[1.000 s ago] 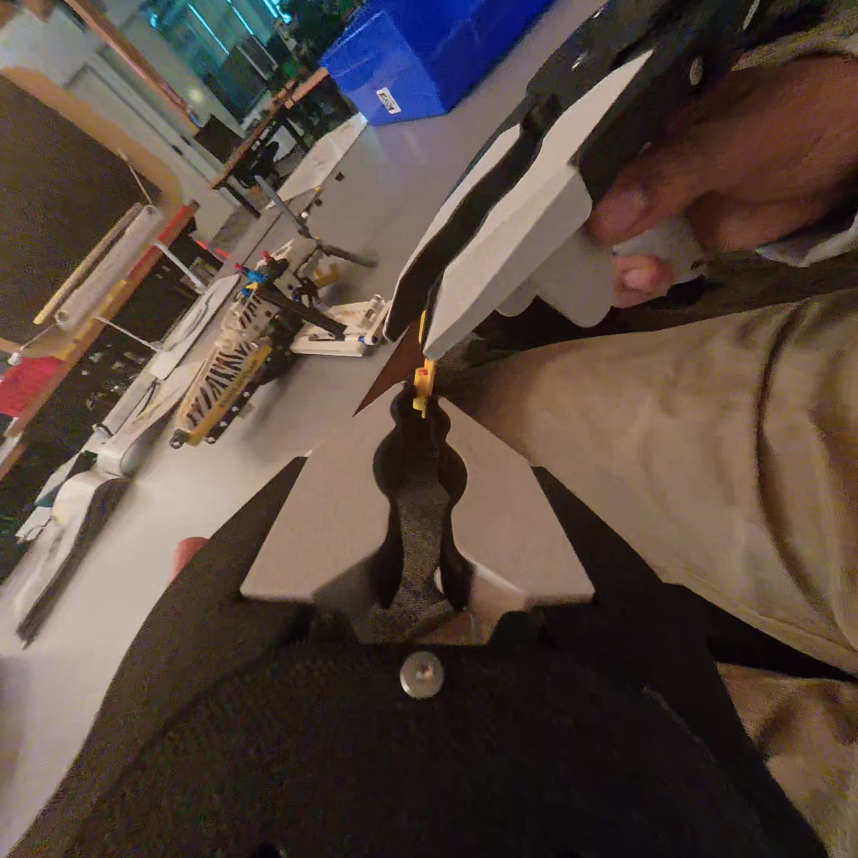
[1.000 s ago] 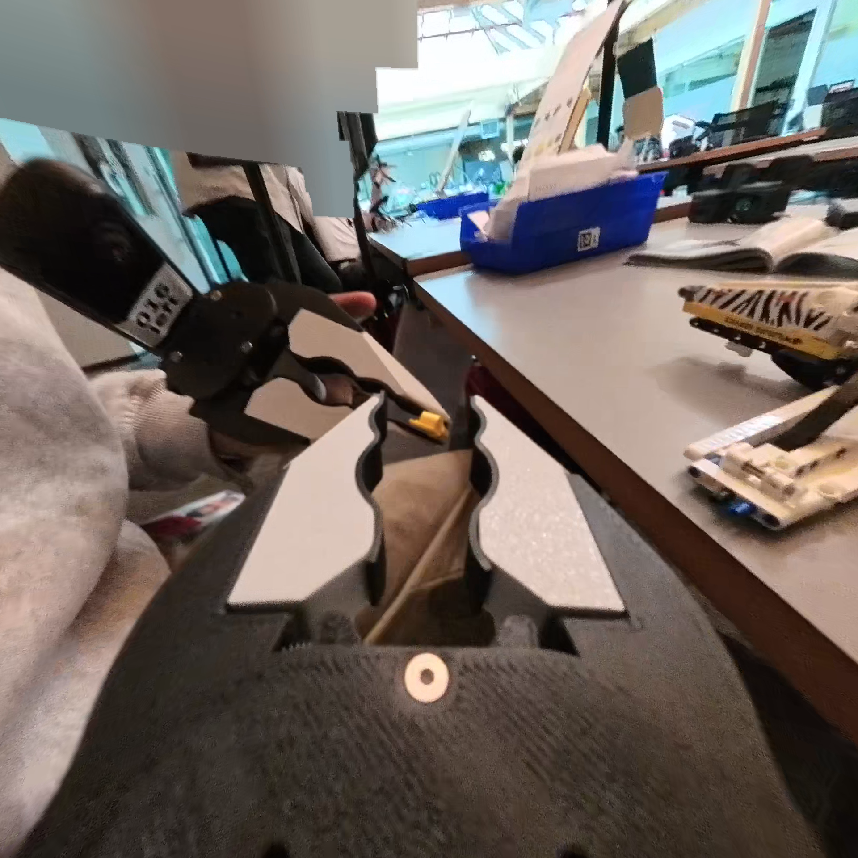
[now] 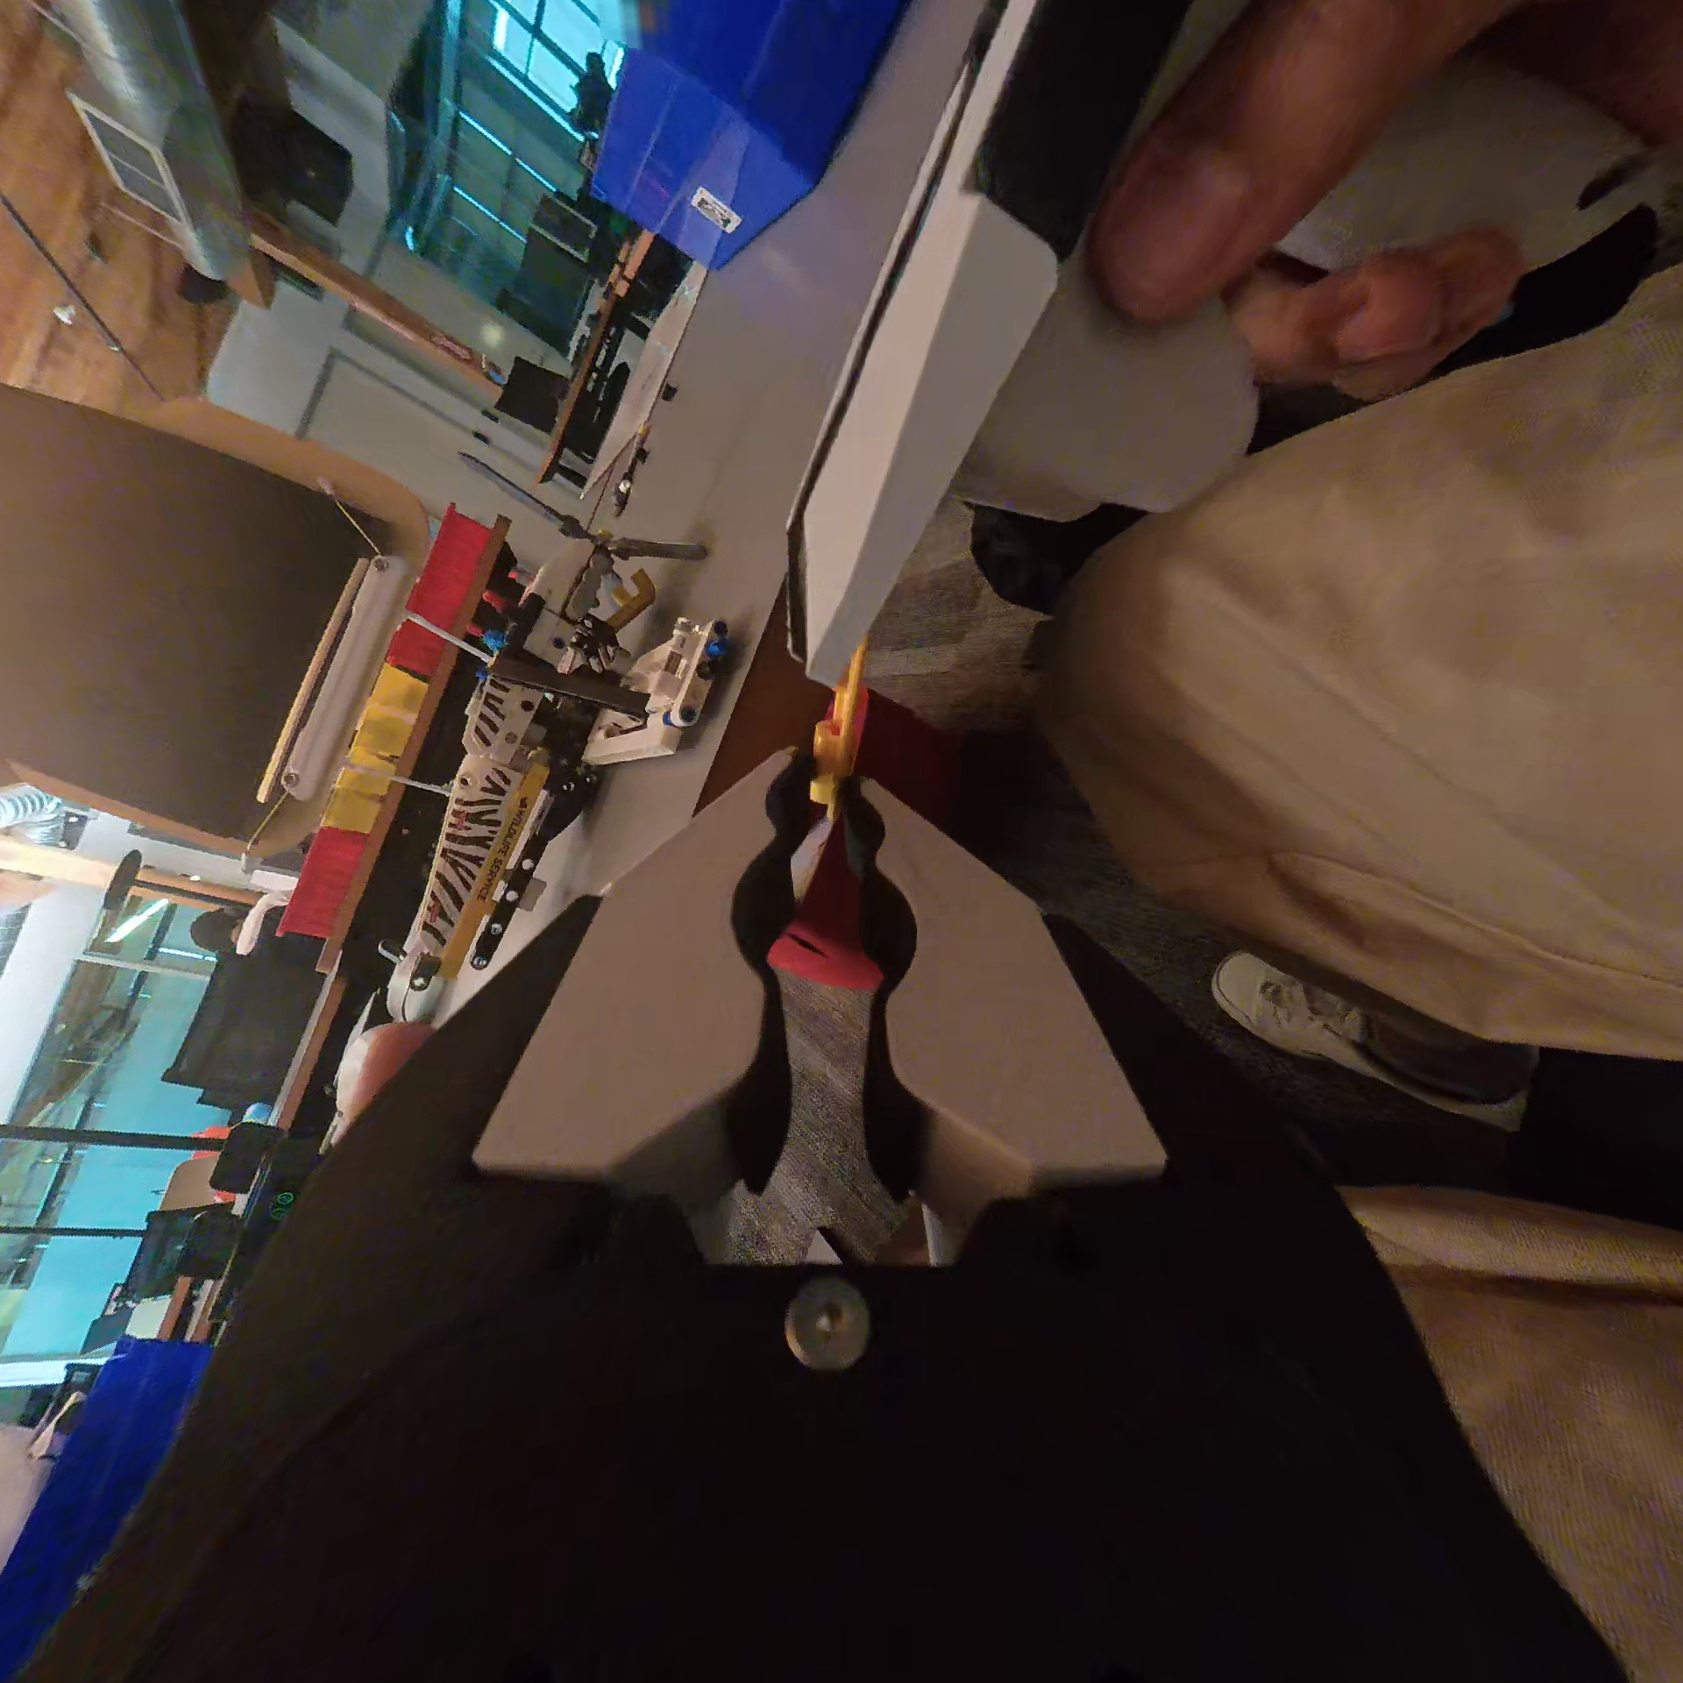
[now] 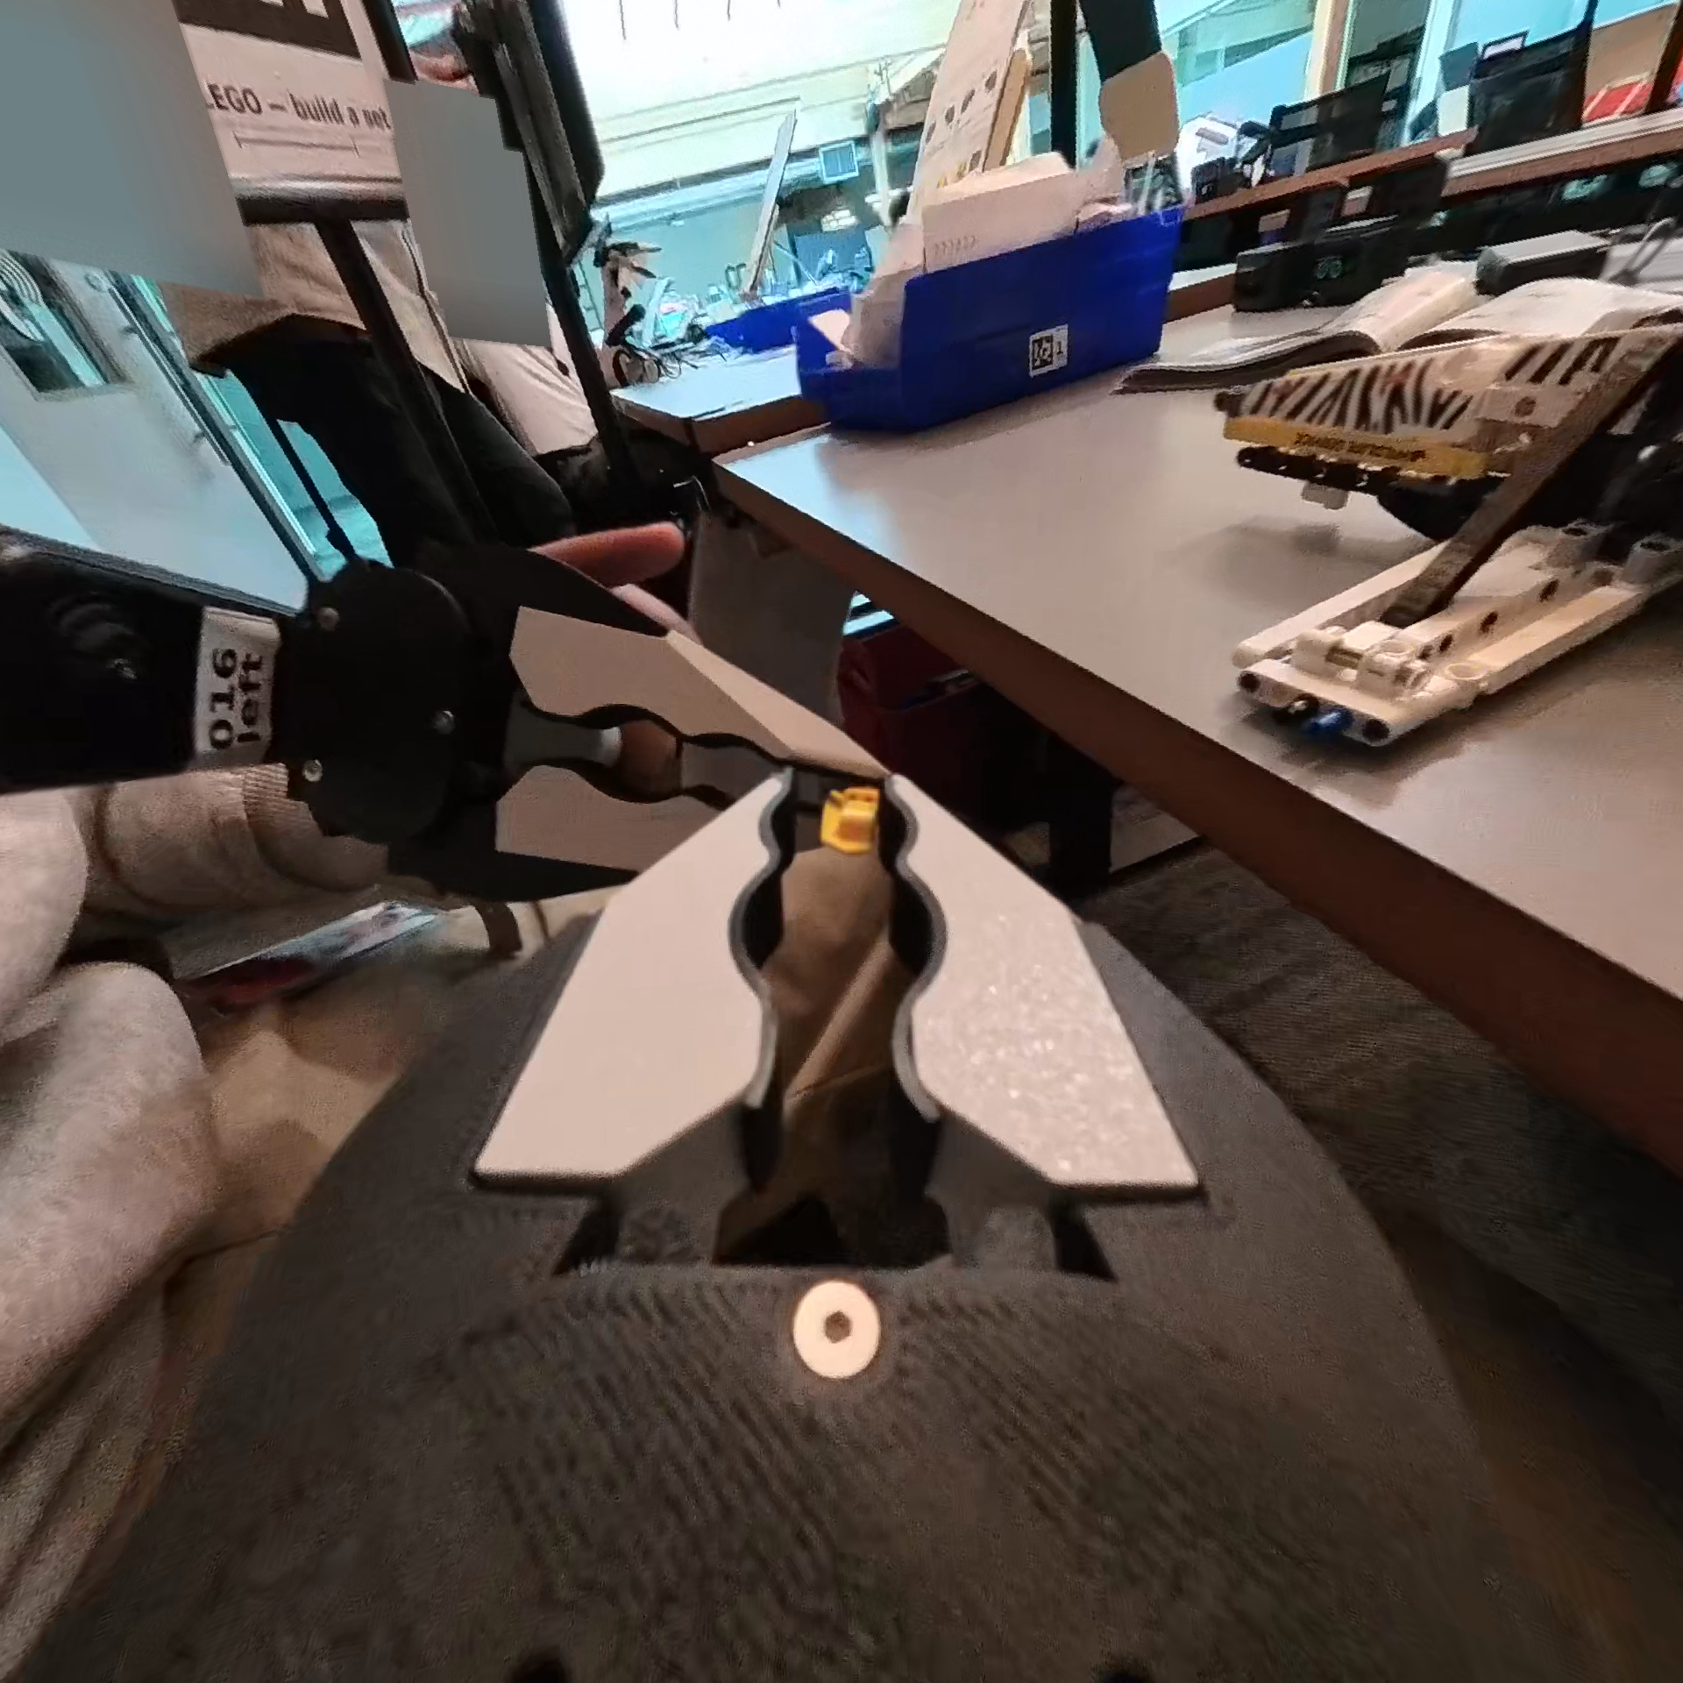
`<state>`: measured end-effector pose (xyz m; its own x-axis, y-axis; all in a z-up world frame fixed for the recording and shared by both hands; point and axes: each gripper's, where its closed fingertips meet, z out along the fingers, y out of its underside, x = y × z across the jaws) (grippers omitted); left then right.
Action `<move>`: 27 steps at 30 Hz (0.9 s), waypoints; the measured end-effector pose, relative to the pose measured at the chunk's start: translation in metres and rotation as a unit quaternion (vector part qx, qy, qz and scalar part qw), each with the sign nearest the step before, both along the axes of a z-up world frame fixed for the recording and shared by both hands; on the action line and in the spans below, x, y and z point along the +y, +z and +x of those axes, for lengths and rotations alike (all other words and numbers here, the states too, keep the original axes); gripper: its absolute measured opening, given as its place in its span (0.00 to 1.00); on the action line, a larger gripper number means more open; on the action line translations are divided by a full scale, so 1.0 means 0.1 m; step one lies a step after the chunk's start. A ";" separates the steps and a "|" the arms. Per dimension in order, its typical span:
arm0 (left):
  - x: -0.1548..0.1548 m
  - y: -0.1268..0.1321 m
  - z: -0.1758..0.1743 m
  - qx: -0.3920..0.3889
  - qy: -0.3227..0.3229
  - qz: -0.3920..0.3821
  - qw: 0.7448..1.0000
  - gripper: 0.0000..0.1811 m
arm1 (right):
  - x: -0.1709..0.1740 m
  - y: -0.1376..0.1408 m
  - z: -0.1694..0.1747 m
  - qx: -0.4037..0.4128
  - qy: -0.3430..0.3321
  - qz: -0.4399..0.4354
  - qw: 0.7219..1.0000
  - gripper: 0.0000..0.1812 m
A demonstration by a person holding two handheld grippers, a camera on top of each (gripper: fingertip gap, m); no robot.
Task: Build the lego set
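Beyond the table (image 4: pixel 1047 510) edge, above a lap (image 3: pixel 1366 729) in beige trousers: handover of a single part.

On the tabletop, well apart from both tools: blue bin (image 4: pixel 1002 337), zebra-striped model (image 4: pixel 1366 410) and white beam assembly (image 4: pixel 1457 656), none of them in contact with either tool.

Nearer the lens, left gripper (image 3: pixel 824 774), entering the right wrist view from the left, jaws almost together, pinching the yellow piece (image 4: pixel 851 818) at the very tips. Right gripper (image 4: pixel 838 788) nose to nose with it, jaws narrow.

Against the frame a second earlier: right jaws drawn in from a wide gap to a slim one bracketing the yellow piece; tools brought closer, tips now all but touching. One right finger seemingly against the piece, a dark sliver on the other side; impossible to tell whether firmly clamped.

Suggests a transfer or re-grip under way, with the piece not yet seated on the model. Calls for release by the left only after a sure bite by the right, for fear of a drop off the lap.
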<state>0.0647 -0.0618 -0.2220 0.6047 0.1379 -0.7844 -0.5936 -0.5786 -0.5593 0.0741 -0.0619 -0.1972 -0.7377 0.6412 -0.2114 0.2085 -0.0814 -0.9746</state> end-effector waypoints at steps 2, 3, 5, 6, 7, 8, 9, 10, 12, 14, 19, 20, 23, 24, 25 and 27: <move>-0.02 -0.01 -0.02 -0.001 0.001 0.001 1.000 0.03 | 0.00 -0.03 -0.02 0.006 -0.008 0.024 1.000 0.05; -0.03 0.00 -0.02 -0.003 0.001 0.005 1.000 0.02 | 0.00 -0.04 -0.03 0.008 -0.011 0.030 0.999 0.03; -0.04 0.02 -0.01 -0.004 0.001 0.011 1.000 0.02 | 0.00 -0.04 -0.04 0.007 -0.010 0.028 1.000 0.03; -0.06 0.04 0.00 0.000 0.000 0.016 1.000 0.02 | 0.01 -0.03 -0.04 0.006 -0.009 0.021 1.000 0.03; -0.07 0.07 0.00 0.003 -0.002 0.020 1.000 0.02 | 0.01 -0.02 -0.05 0.004 -0.006 0.013 1.000 0.03; -0.09 0.09 0.01 0.005 -0.002 0.022 1.000 0.02 | 0.01 0.00 -0.05 0.002 -0.003 0.005 1.000 0.03; -0.09 0.11 0.01 0.007 -0.001 0.025 1.000 0.02 | 0.01 0.01 -0.05 0.000 -0.001 -0.001 1.000 0.03; -0.10 0.13 0.02 0.009 -0.001 0.027 1.000 0.02 | 0.02 0.02 -0.06 0.000 0.000 -0.006 1.000 0.04; -0.10 0.14 0.03 0.013 0.000 0.028 1.000 0.02 | 0.02 0.00 -0.07 -0.005 0.000 -0.005 1.000 0.06; -0.11 0.14 0.03 0.019 0.000 0.027 0.999 0.02 | 0.02 -0.02 -0.08 -0.007 0.002 -0.002 1.000 0.05; -0.12 0.12 0.01 0.026 0.002 0.022 0.999 0.02 | 0.01 -0.05 -0.09 -0.001 0.001 0.019 1.000 0.05; -0.12 0.12 0.01 0.028 0.002 0.021 0.999 0.02 | 0.01 -0.05 -0.09 -0.001 0.001 0.020 1.000 0.05; -0.12 0.12 0.02 0.037 0.001 0.020 0.999 0.02 | 0.02 -0.06 -0.08 -0.006 0.006 0.017 1.000 0.05; -0.11 0.13 0.02 0.041 0.000 0.020 0.999 0.02 | 0.03 -0.06 -0.08 -0.007 0.007 0.016 1.000 0.05; -0.12 0.14 0.02 0.045 -0.001 0.023 0.999 0.02 | 0.03 -0.07 -0.09 -0.010 0.006 0.014 1.000 0.06; -0.11 0.16 0.04 0.050 -0.005 0.025 0.998 0.02 | 0.04 -0.07 -0.08 -0.018 0.014 0.003 1.000 0.07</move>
